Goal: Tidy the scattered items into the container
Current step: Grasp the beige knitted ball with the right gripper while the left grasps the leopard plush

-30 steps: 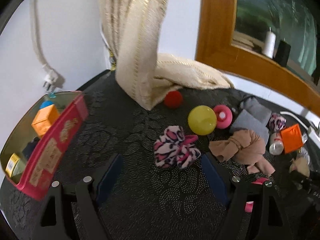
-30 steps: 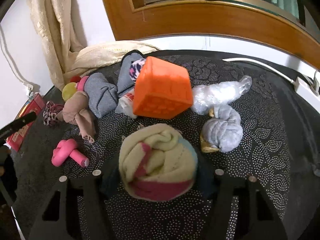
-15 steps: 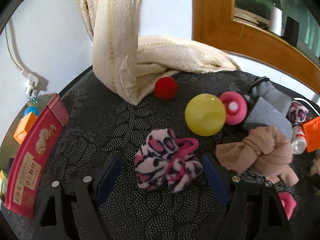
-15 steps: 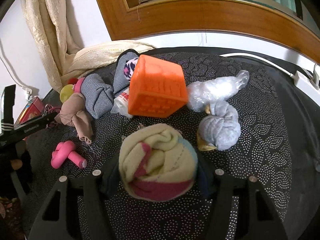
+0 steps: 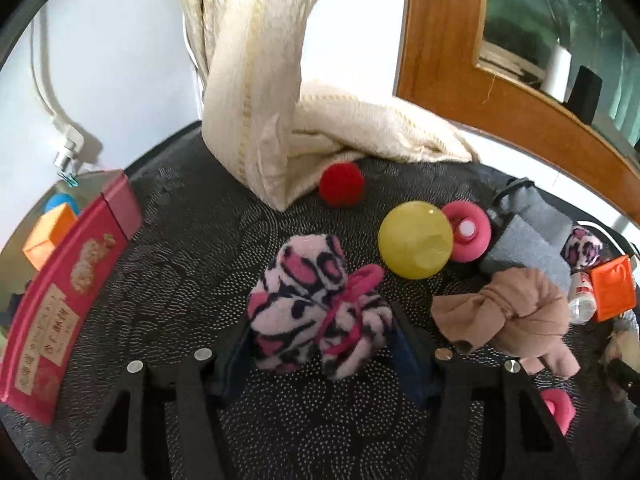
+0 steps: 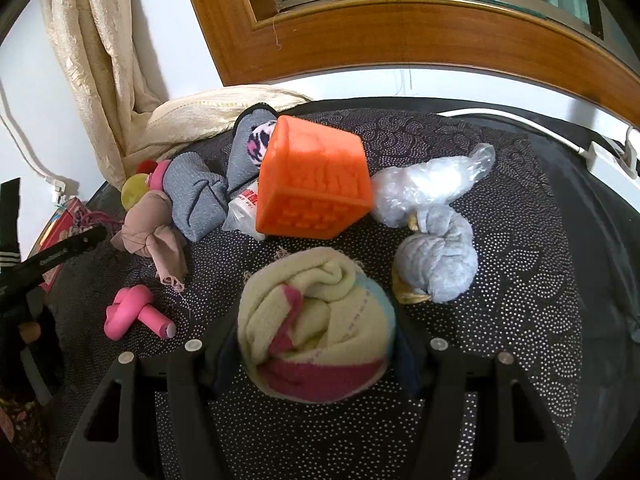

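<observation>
Two grippers work over a dark patterned cloth [image 6: 520, 240] strewn with small items. The left gripper [image 5: 320, 336] has its jaws closing around a pink leopard-print sock bundle [image 5: 316, 300]; both pads lie against the sides of the bundle, which rests on the cloth. The right gripper [image 6: 316, 344] is clamped on a rolled cream-and-pink towel [image 6: 316, 320], with both pads pressing its sides.

The container [image 5: 68, 292], a pink box, stands at the left edge of the cloth, well apart from the sock bundle; an orange block [image 5: 48, 236] and a blue ball [image 5: 60, 202] sit inside it.

Beyond the sock bundle lie a yellow ball [image 5: 416, 240], touching a pink ring toy [image 5: 468, 232], and a red pompom [image 5: 341, 184] near the cream curtain [image 5: 256, 80]. A tan knotted cloth [image 5: 508, 312] lies to the right. In the right wrist view, an orange cube [image 6: 312, 180] sits just beyond the towel, with a grey knotted sock [image 6: 436, 256] and a plastic bag [image 6: 428, 188] beside it.
</observation>
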`<move>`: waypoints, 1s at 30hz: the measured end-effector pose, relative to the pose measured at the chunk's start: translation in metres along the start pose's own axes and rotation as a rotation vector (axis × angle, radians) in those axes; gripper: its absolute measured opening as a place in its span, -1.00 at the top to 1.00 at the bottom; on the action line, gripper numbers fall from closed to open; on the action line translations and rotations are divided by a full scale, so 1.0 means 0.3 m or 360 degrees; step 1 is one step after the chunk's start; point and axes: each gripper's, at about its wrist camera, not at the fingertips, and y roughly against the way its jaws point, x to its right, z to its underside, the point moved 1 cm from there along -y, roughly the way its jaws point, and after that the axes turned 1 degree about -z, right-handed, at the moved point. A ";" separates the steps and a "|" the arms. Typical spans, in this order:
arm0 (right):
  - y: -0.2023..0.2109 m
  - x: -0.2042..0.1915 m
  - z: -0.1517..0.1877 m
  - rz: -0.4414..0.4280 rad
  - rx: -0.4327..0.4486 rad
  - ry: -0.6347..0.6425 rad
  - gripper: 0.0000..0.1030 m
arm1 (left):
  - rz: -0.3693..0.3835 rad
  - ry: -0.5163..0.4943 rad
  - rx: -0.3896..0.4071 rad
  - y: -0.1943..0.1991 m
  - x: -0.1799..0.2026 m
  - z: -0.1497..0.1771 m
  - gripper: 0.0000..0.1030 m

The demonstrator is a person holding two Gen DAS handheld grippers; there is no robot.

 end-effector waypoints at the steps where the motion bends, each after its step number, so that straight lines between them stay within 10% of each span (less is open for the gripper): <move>1: -0.001 0.000 0.000 -0.0001 -0.0001 -0.0001 -0.30 | 0.0003 0.0005 0.0015 0.016 0.000 0.003 -0.22; 30: -0.018 -0.022 -0.023 0.0197 -0.0018 -0.0056 -0.30 | -0.0027 0.0188 0.0383 0.436 -0.312 0.063 -0.22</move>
